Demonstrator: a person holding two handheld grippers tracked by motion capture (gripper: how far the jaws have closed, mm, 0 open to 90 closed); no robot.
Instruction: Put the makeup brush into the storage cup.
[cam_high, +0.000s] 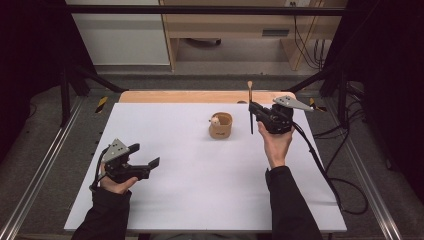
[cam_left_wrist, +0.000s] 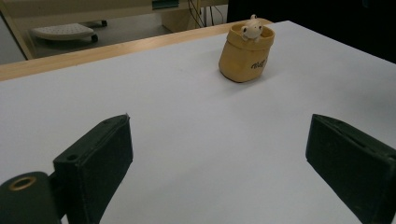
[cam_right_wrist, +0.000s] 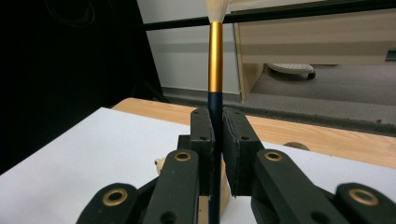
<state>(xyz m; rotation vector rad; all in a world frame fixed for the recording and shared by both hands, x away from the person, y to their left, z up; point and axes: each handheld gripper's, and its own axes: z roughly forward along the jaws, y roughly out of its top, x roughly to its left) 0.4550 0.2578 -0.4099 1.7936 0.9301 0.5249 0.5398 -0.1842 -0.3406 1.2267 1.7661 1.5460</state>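
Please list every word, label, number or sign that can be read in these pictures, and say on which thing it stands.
Dark writing on the side of the tan pot: too small and blurred to read.
Brush held in the right gripper: no writing can be made out.
Left gripper: no marking on its jaws.
No other text can be read.

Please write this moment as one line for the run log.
right gripper: shut on upright dark-handled brush with gold ferrule | left gripper: open, empty | tan pot with small figure: on white table
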